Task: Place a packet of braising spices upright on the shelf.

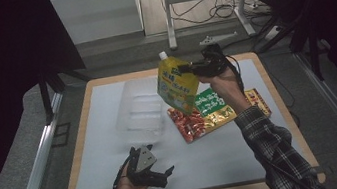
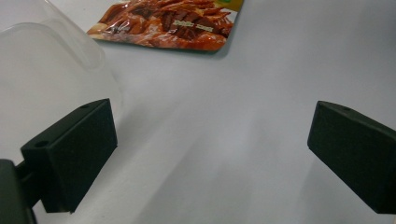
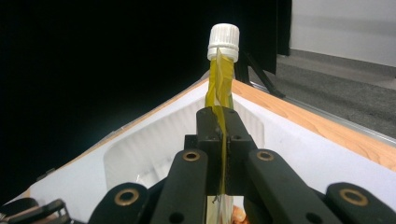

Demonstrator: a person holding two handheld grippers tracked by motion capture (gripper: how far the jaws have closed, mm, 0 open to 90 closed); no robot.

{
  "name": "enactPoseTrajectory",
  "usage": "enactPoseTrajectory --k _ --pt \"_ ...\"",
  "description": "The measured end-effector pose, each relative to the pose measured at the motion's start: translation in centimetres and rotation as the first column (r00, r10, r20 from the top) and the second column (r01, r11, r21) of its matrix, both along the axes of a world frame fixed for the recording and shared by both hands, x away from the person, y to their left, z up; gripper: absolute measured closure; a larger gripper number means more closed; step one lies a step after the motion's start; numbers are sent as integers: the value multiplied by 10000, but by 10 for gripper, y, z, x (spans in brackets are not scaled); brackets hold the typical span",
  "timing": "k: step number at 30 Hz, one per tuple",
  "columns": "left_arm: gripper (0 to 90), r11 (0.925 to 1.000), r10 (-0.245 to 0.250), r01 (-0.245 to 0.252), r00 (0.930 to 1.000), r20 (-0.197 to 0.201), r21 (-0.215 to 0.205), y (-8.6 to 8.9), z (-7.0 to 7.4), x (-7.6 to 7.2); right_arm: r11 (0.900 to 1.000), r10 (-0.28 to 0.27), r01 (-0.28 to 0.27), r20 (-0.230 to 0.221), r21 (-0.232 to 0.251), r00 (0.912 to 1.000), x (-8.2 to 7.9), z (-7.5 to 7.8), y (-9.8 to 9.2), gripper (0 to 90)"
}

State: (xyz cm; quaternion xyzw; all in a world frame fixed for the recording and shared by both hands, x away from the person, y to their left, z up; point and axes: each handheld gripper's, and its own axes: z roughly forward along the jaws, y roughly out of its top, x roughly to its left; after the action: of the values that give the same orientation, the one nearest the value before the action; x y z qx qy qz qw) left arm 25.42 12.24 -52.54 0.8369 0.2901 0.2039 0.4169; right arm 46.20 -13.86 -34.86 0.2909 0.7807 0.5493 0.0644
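Observation:
My right gripper [image 1: 188, 70] is shut on a yellow spouted pouch [image 1: 176, 85] with a white cap [image 1: 163, 55], holding it in the air above the table's middle. In the right gripper view the jaws pinch the pouch's thin edge [image 3: 219, 88] just below its cap [image 3: 223, 42]. A clear plastic tray [image 1: 139, 110] lies left of the pouch. Under the right hand lie a green packet [image 1: 212, 101] and a red snack packet [image 1: 194, 125]. My left gripper [image 1: 163, 172] rests open near the front edge, nothing between its jaws; its view shows the tray's rim [image 2: 46, 65] and the red packet [image 2: 173, 23].
A white mat [image 1: 216, 158] covers the wooden table [image 1: 79, 118]. A gold packet [image 1: 254, 104] pokes out beneath the green one. Metal rails run along both sides. Table legs and cables stand on the floor beyond the far edge.

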Motion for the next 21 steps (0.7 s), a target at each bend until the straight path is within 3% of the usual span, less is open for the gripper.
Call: enactPoseTrajectory --k 21 --pt "7 9998 -212 212 9998 -6 -33 -4 0 0 9999 129 -130 54 56 9999 38 2 31 876"
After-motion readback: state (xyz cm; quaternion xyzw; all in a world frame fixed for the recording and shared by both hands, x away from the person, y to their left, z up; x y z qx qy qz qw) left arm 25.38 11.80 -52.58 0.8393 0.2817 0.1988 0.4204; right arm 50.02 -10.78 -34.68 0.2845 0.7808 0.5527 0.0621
